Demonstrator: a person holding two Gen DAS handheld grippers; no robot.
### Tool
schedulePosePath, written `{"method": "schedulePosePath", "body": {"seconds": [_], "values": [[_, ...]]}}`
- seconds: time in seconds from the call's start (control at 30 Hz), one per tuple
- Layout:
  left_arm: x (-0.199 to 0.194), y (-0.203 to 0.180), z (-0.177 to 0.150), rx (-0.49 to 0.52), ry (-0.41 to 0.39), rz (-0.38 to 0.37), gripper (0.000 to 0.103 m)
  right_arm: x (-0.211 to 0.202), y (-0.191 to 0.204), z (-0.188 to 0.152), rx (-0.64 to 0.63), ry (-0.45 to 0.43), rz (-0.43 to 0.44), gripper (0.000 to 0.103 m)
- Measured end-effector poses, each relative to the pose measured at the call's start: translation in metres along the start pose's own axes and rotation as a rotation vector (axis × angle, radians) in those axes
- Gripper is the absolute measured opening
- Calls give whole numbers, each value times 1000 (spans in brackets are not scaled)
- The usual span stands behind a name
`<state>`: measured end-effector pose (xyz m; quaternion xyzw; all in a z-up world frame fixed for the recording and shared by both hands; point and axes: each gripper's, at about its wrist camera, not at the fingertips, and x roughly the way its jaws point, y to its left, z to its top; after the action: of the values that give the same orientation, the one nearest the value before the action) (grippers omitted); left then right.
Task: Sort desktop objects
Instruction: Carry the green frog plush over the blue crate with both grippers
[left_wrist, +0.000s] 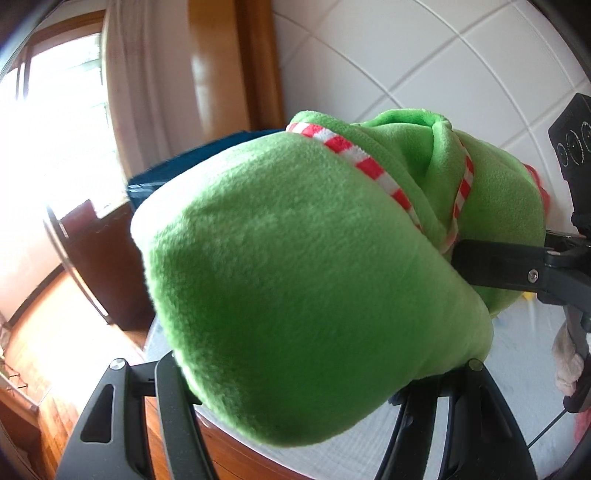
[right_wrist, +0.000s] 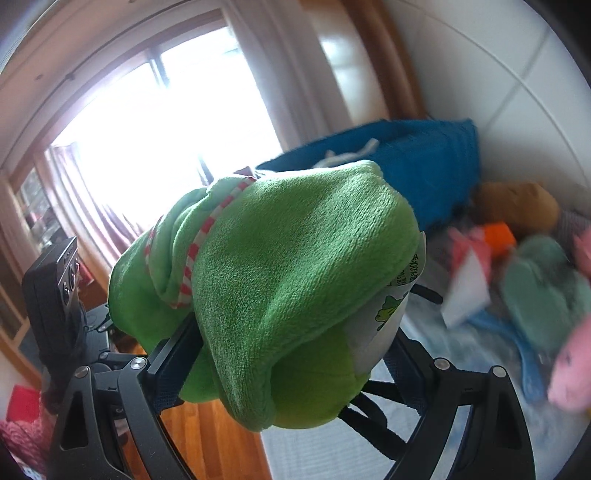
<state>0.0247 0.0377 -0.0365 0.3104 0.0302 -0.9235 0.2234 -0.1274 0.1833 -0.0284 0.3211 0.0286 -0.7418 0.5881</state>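
- White-tiled wall (right_wrist: 517, 85) and bright window (right_wrist: 155, 122) stand behind one blue basket (right_wrist: 424, 166).
- One green plush toy (left_wrist: 314, 258) hangs before the basket, above the table edge (right_wrist: 314, 458).
- Left gripper (left_wrist: 321, 373) and right gripper (right_wrist: 291, 354) both clamp it.

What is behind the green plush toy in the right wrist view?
Behind the green plush toy stands a blue fabric bin, with something white at its rim. The toy hides the bin's lower front, and the rest of its contents cannot be seen.

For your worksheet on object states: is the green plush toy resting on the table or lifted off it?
Lifted: the green plush toy is clamped between both grippers, with floor and table visible beneath it.
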Motion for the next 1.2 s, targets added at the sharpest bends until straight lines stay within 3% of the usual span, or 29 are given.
{"method": "schedulePosePath", "body": {"seconds": [0.17, 0.33, 0.53, 0.7, 0.9, 1.2], "values": [[17, 37, 44, -19, -32, 33, 65, 31, 2, 56, -45, -24, 35, 93], [45, 80, 86, -13, -54, 6, 65, 64, 7, 105, -56, -48, 25, 93], [104, 140, 140, 83, -92, -60, 65, 127, 9, 159, -28, -108, -62, 93], [162, 185, 192, 181, -100, -168, 65, 181, 3, 207, 23, -157, -183, 93], [220, 200, 247, 269, -82, -270, 66, 206, -6, 241, 92, -166, -293, 93], [300, 205, 298, 287, -35, -349, 67, 242, -44, 287, 123, -154, -388, 93]]}}
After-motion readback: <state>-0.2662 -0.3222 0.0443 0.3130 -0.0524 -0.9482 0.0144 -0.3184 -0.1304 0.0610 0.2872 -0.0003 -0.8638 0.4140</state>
